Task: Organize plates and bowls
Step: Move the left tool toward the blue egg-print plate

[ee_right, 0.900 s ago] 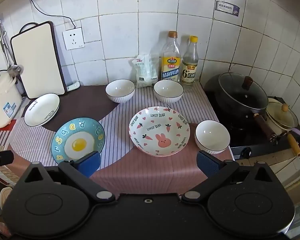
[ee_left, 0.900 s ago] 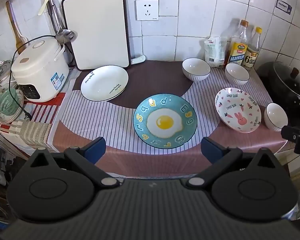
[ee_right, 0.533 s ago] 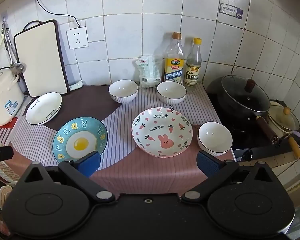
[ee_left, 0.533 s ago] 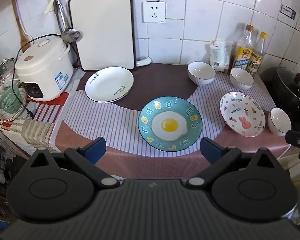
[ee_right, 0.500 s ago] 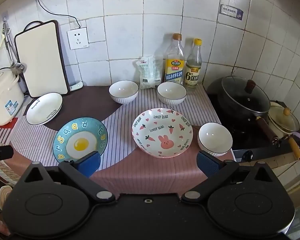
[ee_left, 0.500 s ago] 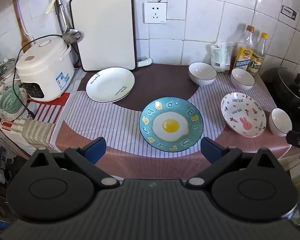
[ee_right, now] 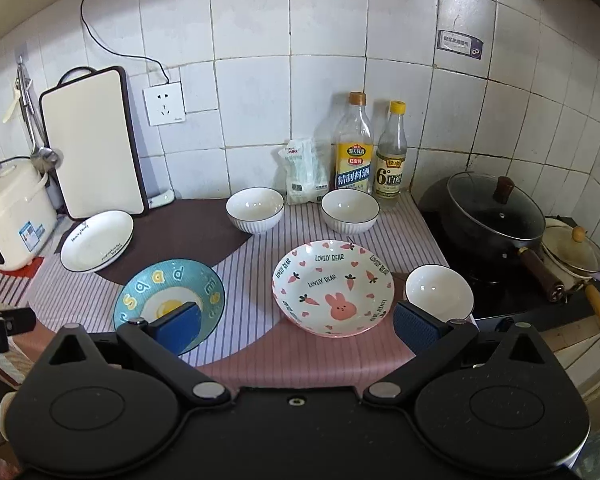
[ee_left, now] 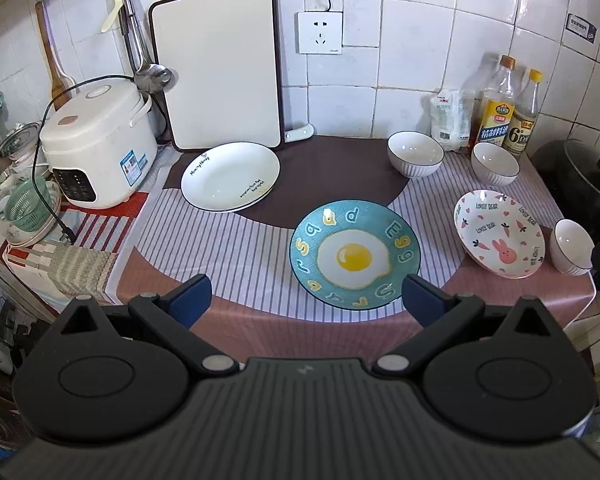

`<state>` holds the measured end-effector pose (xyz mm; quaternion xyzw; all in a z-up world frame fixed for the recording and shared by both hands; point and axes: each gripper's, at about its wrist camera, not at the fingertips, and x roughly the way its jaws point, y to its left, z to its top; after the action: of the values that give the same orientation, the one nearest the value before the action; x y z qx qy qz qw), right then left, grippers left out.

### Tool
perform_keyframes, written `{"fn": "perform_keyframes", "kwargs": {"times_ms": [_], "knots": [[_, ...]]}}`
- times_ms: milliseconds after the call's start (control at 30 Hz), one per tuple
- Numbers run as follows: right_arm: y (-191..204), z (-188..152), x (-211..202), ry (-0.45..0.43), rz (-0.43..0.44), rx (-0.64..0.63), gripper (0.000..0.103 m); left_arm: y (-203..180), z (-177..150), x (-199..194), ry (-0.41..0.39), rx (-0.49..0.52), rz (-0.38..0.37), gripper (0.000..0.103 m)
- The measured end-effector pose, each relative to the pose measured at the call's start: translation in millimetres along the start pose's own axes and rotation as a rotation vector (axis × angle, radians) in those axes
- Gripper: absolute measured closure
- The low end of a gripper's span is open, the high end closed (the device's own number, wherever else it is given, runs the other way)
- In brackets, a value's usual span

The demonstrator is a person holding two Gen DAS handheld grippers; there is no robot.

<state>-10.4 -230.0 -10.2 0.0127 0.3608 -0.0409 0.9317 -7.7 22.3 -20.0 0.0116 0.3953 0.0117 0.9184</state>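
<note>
On the striped cloth lie a white plate at back left, a blue fried-egg plate in the middle and a pink rabbit plate at right. Three white bowls stand there: one at the back, one by the bottles, one at the right edge. The right wrist view shows the same white plate, egg plate, rabbit plate and bowls. My left gripper hangs open before the table's front edge. My right gripper is open too, short of the rabbit plate.
A rice cooker and a white cutting board stand at back left. Two bottles and a bag line the tiled wall. A lidded black wok sits on the stove to the right.
Both cameras have drawn back and tipped up a little, so the dishes sit lower in view. No dish has moved and both grippers stay open.
</note>
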Motion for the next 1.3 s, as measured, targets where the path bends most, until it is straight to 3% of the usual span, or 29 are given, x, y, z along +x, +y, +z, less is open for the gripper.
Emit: {"fn": "perform_keyframes", "kwargs": {"times_ms": [767, 1300], "knots": [[9, -14, -7, -0.047, -0.032, -0.034, 0.0, 3, -10, -14, -0.071, -0.017, 0.003, 0.0], [11, -17, -7, -0.042, -0.023, -0.027, 0.0, 0, -13, -11, -0.048, 0.005, -0.007, 0.0]]}}
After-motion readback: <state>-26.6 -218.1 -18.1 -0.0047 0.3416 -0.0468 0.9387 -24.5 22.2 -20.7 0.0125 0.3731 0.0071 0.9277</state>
